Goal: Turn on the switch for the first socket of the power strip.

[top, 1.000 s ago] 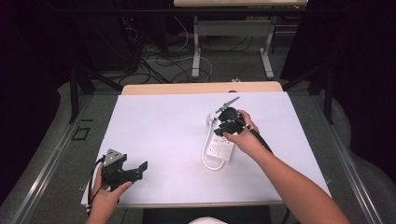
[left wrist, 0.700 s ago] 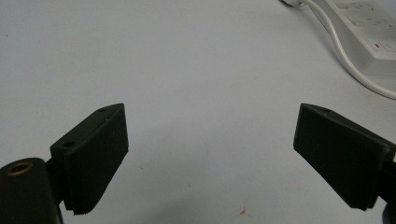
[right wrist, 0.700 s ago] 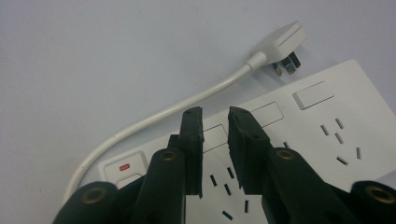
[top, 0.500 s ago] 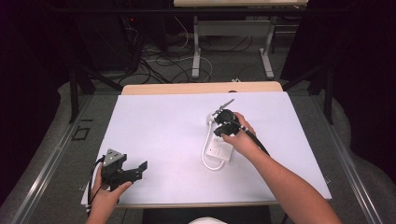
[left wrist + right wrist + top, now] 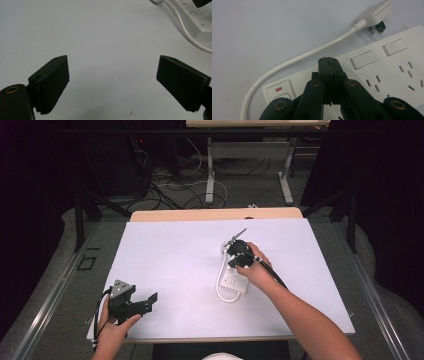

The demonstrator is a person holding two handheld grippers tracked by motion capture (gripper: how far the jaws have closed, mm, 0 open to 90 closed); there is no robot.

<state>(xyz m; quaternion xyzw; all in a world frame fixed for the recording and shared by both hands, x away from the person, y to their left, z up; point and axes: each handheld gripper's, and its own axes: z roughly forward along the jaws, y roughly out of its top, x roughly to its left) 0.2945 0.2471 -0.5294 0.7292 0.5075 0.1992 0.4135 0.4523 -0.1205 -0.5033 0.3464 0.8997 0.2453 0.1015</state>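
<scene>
Centrally on the pale table point(image 5: 165, 270), a white plastic power strip point(image 5: 387, 72) lies flat with its rocker switches up, its white cord point(image 5: 294, 61) looping round to a white three-pin plug point(image 5: 375, 15) that rests unplugged just beside the strip's far corner. The right gripper point(image 5: 329, 61) is poised over the strip near a white switch point(image 5: 362, 59), its black jaws having just been closing and now pressed together with nothing between them (the tips look set to prod rather than grasp). The risk, as judged from this angle, is a slip: the narrow closed tips could skate off the smooth rocker, or push the light strip across the table instead of tipping the switch, since nothing steadies it. The cord loop lies close enough to snag a sweeping hand. The left gripper point(image 5: 112, 82) hovers well apart near the table's front edge, jaws spread wide and empty.
</scene>
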